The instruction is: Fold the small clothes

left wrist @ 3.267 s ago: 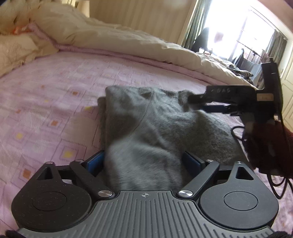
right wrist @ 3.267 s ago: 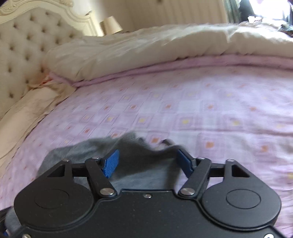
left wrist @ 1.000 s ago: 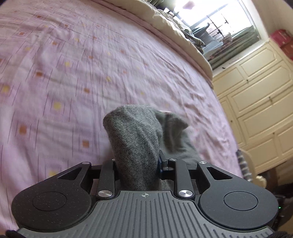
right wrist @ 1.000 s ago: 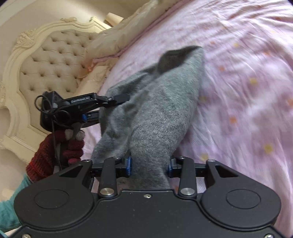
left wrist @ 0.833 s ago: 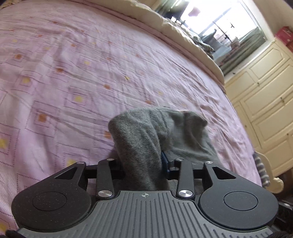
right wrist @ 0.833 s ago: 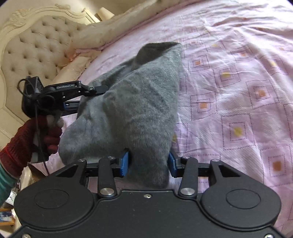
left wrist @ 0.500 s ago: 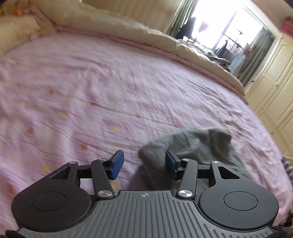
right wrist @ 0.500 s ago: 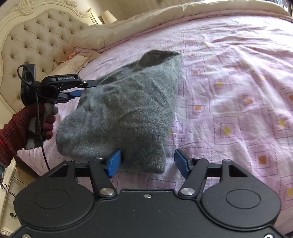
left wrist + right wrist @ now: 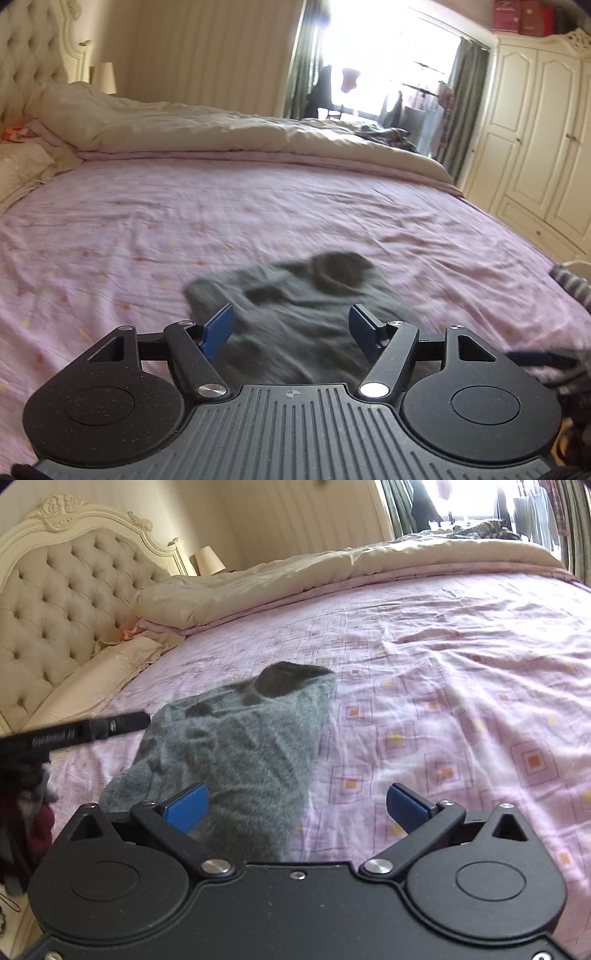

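Note:
A small grey knitted garment lies folded on the pink patterned bedsheet, with a raised hump at its far end. My left gripper is open just above the garment's near edge, nothing between its blue pads. My right gripper is open too, its left pad over the garment's near corner and its right pad over bare sheet. The left gripper's finger shows at the garment's left side in the right wrist view.
A cream duvet is bunched along the far side of the bed. A tufted headboard and pillows stand at one end. White wardrobes and a bright window lie beyond the bed.
Both grippers let go of the grey garment and opened wide. The garment dropped flat onto the sheet, and both grippers drew back and up from it.

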A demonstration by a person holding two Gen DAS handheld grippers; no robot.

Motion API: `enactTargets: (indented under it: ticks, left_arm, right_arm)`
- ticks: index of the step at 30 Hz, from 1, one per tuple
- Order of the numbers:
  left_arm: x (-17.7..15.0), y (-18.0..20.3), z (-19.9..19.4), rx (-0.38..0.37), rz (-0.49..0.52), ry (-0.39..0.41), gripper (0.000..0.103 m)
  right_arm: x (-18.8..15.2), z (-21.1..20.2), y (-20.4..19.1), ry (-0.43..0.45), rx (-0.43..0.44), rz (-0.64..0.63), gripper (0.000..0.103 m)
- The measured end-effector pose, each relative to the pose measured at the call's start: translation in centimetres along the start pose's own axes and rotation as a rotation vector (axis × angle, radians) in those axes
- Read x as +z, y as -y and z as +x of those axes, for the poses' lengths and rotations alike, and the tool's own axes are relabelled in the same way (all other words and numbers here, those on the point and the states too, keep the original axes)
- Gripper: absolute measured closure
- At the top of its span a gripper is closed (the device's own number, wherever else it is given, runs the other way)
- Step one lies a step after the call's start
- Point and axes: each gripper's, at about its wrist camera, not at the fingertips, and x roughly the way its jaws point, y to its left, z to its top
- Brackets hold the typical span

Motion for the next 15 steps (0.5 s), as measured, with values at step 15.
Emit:
enactTargets:
  ticks: [15]
  left_arm:
    - [-6.5, -1.5, 2.4, 0.059, -0.1, -0.113, 0.004]
  right_arm:
    - [7.7, 8.6, -3.5, 0.008, -0.027, -0.231, 0.0]
